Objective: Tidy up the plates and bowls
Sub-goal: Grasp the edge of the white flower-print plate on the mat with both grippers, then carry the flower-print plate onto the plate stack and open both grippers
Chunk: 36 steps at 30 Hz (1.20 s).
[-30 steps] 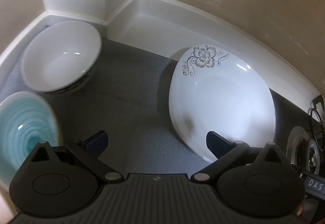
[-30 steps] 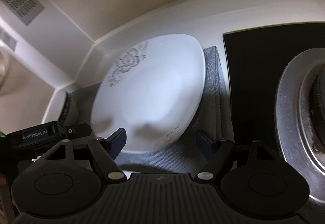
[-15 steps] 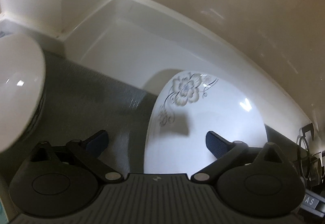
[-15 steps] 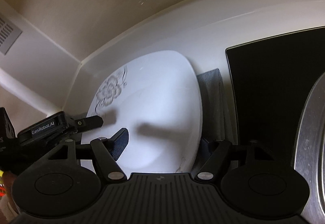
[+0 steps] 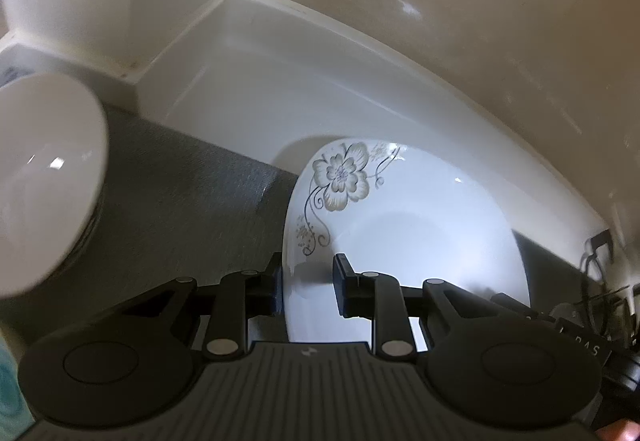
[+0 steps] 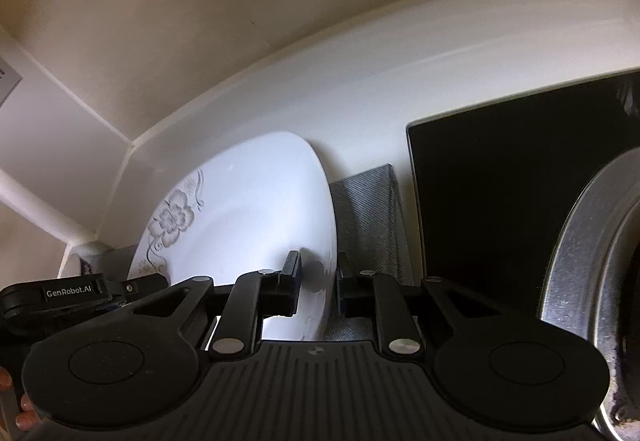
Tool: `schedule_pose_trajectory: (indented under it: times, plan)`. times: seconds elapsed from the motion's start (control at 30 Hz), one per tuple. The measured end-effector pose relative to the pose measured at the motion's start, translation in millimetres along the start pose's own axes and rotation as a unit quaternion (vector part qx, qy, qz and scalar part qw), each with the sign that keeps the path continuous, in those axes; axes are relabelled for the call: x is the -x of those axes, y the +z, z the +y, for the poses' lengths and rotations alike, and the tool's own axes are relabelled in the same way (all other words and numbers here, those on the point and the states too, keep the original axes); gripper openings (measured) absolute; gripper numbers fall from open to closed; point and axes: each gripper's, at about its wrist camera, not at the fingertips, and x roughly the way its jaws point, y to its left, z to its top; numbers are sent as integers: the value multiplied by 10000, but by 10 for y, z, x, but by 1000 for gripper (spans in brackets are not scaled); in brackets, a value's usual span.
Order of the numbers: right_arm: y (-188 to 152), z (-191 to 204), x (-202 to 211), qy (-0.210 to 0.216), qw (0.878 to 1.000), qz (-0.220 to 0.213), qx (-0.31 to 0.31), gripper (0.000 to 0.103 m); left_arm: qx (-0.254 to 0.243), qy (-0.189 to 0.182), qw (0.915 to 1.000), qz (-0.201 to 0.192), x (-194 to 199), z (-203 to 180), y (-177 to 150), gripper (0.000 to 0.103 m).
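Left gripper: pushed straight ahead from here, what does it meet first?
The floral plate; its rim already sits between the left gripper jaws. Beyond that, probably the white backsplash, though depth is unclear.

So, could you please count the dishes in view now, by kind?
Plates: 1, the floral plate, with both claws on its rim.
Bowls: 2, the white bowl and the teal bowl, only an edge showing.
Total: 3

The right gripper (image 6: 317,287) straddles the plate's (image 6: 256,217) right rim, one finger each side, pinching it. The plate stands tilted toward the backsplash (image 6: 400,81) at 12 o'clock. Mat (image 6: 370,213) at 1 o'clock; the left gripper (image 6: 76,293) at 9.
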Motion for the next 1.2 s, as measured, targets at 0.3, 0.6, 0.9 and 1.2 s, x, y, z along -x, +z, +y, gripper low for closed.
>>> schedule_pose_trajectory:
  times: [0.3,0.6,0.9,1.2]
  plan:
    - [-95,89,256,128,9996,84,250,16,80,-42,9999,-106,276,78,-67,27]
    - [-329,131,541,124,9996,153,218,16,26,-52,9999,-112,399,108,-262,27]
    - [-585,188,959,99,9995,56,290,16,-77,-74,9999,-113,440,112,-362,27]
    - [-964,151,1385,54,9997,-60,218,16,-332,-183,9993,-51,513,128,-530,27]
